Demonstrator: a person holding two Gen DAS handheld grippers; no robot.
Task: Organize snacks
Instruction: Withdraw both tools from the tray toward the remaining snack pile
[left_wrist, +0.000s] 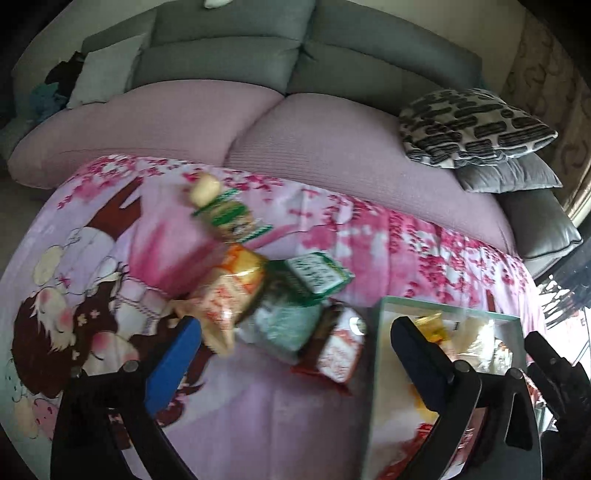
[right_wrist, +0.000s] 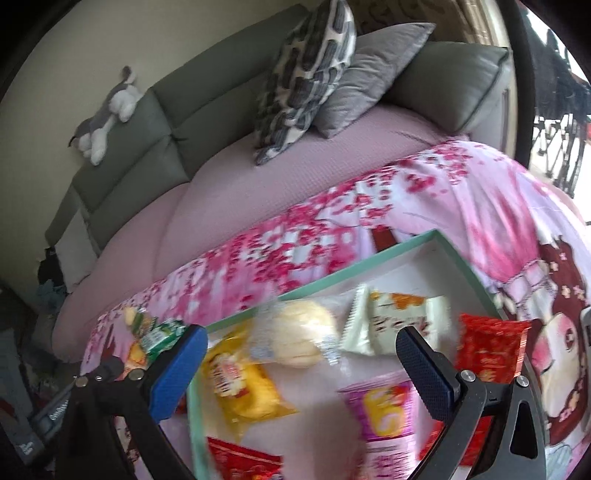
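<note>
A heap of loose snack packets lies on the pink floral blanket (left_wrist: 369, 236): an orange packet (left_wrist: 232, 291), a teal packet (left_wrist: 284, 321), a green box (left_wrist: 319, 275), a red-and-white packet (left_wrist: 340, 350) and a green-and-white packet (left_wrist: 229, 216). My left gripper (left_wrist: 299, 343) hangs open over this heap, touching none of it. To its right stands a shallow teal-rimmed box (right_wrist: 369, 259). It holds a yellow packet (right_wrist: 240, 384), a wrapped pale bun (right_wrist: 299, 332), a white packet (right_wrist: 399, 317), a red packet (right_wrist: 487, 347) and a purple packet (right_wrist: 384, 410). My right gripper (right_wrist: 301, 358) is open above the box.
The blanket covers a low surface in front of a sofa with pink seat covers (left_wrist: 332, 140) and grey backs. A patterned cushion (left_wrist: 472, 125) and grey cushions lie at the sofa's right end. A plush toy (right_wrist: 107, 114) rests on the backrest. Dark stands (right_wrist: 561, 147) are beyond the blanket.
</note>
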